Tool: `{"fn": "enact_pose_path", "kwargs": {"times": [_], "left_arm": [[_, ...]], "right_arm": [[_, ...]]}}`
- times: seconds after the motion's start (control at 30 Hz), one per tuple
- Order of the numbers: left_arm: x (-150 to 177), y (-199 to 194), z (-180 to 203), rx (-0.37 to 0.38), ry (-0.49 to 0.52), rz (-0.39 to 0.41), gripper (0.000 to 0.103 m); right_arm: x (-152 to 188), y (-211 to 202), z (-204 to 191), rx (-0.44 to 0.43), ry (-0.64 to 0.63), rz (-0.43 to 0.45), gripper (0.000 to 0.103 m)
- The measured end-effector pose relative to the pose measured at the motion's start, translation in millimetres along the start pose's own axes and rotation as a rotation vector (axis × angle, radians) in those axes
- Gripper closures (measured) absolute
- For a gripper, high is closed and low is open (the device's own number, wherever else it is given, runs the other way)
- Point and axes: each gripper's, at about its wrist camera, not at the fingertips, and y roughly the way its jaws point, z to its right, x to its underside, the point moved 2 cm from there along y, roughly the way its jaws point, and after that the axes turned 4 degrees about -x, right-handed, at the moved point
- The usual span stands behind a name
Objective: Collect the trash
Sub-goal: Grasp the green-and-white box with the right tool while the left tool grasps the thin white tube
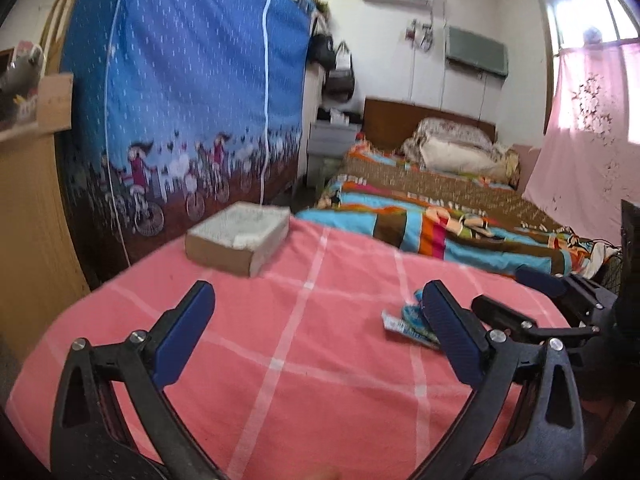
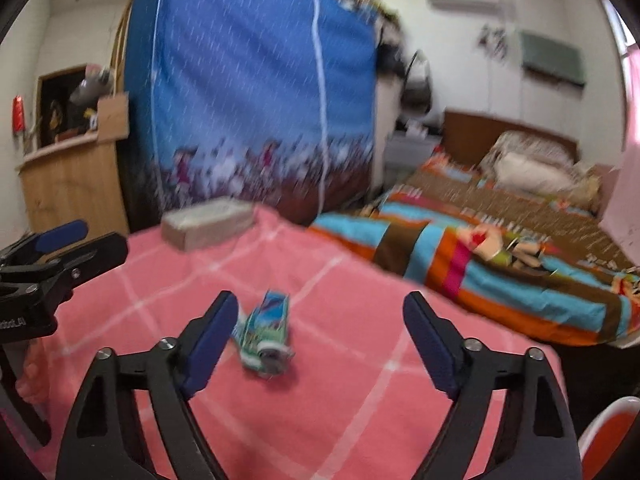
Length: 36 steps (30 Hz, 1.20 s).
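Both grippers gape empty, so I'd center my right gripper [image 2: 316,344] over the crumpled wrapper [image 2: 266,336] lying on the pink cloth [image 2: 320,420] near its left finger before pinching low.

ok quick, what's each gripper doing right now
left gripper: open, holding nothing
right gripper: open, crushed carton lying between its fingers, not gripped

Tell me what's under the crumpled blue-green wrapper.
The wrapper lies directly on the pink checked cloth, between the right gripper's open jaws. Whatever the cloth covers, and anything beneath the wrapper itself, stays hidden.
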Motion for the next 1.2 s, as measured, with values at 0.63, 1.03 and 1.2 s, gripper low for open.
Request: {"fn": "enact_pose_path", "kwargs": {"times": [0.63,1.03,1.2], "left_arm": [[13.6,40.8,21.4,0.155,0.012,-0.276,0.050],[22.7,62.6,58.5,0.258,0.002,-0.417,0.055],[21.9,68.8,76.5,0.262,0.013,-0.442,0.055]], "right_arm": [[16.7,35.9,2.3,-0.185,0.090,-0.234,0.089],[18.2,10.4,44.2,-0.060,0.191,-0.190,0.089],[20.4,-8.1,62.1,0.038,0.169,-0.187,0.089]]}}
